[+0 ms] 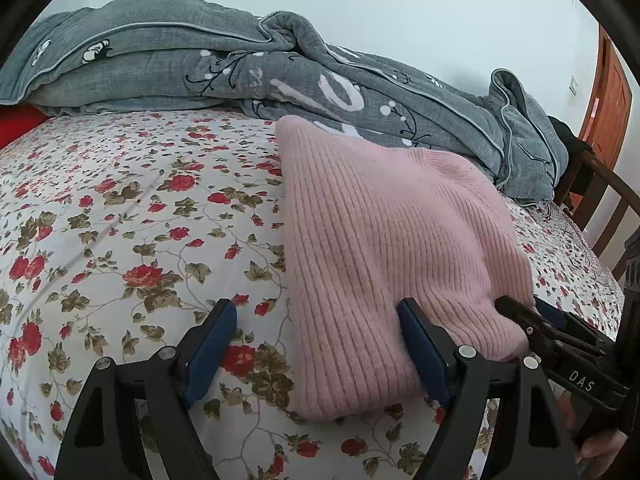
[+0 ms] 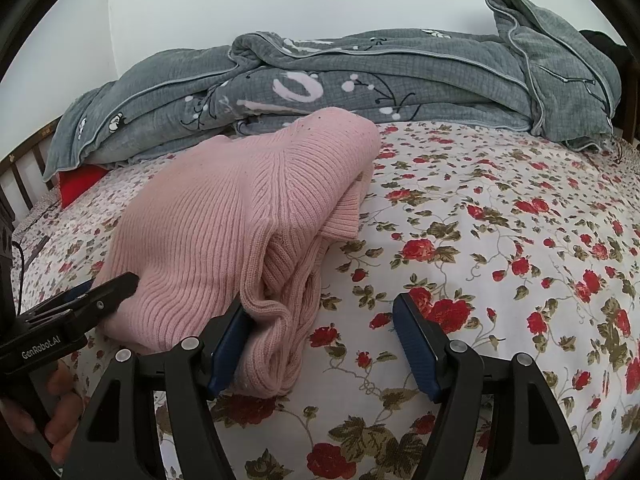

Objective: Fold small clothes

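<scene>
Sweater (image 1: 384, 248), pink, folded, on flowered bedsheet (image 1: 120, 220) | left gripper (image 1: 320, 316) jaws wide, empty, sweater's edge between them | right gripper (image 2: 322, 312) jaws wide, empty, sweater touching its left finger

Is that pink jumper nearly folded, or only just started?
Nearly done: the pink ribbed knit jumper lies folded into a compact bundle on the flowered bedsheet. Both the left claw and right claw stand open, gripping nothing. Perhaps only tidying the loose edge remains.

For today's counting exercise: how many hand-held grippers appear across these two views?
2. The left hand-held gripper straddles the near left edge of the pink sweater; the right hand-held gripper sits at its near right corner. Both are open. None seems hidden.
</scene>
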The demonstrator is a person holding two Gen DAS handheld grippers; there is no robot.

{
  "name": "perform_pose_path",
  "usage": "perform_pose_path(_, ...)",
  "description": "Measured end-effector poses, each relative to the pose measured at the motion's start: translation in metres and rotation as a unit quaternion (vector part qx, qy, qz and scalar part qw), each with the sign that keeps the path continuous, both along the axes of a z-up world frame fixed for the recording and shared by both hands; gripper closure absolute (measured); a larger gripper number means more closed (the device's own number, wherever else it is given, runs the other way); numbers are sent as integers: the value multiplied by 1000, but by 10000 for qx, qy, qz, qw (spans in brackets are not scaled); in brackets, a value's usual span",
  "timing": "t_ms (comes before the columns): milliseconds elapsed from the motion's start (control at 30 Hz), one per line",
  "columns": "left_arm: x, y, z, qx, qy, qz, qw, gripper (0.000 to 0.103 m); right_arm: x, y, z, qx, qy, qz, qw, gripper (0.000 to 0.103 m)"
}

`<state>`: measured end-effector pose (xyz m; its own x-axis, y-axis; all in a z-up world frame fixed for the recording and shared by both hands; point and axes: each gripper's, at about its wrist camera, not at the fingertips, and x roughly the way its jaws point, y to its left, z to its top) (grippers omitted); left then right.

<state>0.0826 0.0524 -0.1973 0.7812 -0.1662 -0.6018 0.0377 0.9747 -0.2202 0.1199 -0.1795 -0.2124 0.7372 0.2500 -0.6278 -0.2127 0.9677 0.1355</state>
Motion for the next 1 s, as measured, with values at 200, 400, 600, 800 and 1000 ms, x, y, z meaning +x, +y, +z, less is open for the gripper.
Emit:
perform_pose_path(200,0,0,0,0,-2,-4,10000,21,0,-1,0,26,4,2,10000,33)
perform_pose_path(400,0,0,0,3,-3,-5,10000,21,0,0,-1,27,4,0,10000,33)
perform_pose_path(600,0,0,0,1,-2,-9,10000,21,0,0,-1,39,8,1,10000,33)
perform_pose_path(800,0,0,0,2,-3,-9,10000,21,-1,0,-1,45,9,1,10000,33)
perform_pose_path(1000,0,0,1,9,-4,-8,10000,21,0,-1,-1,72,18,16,10000,33)
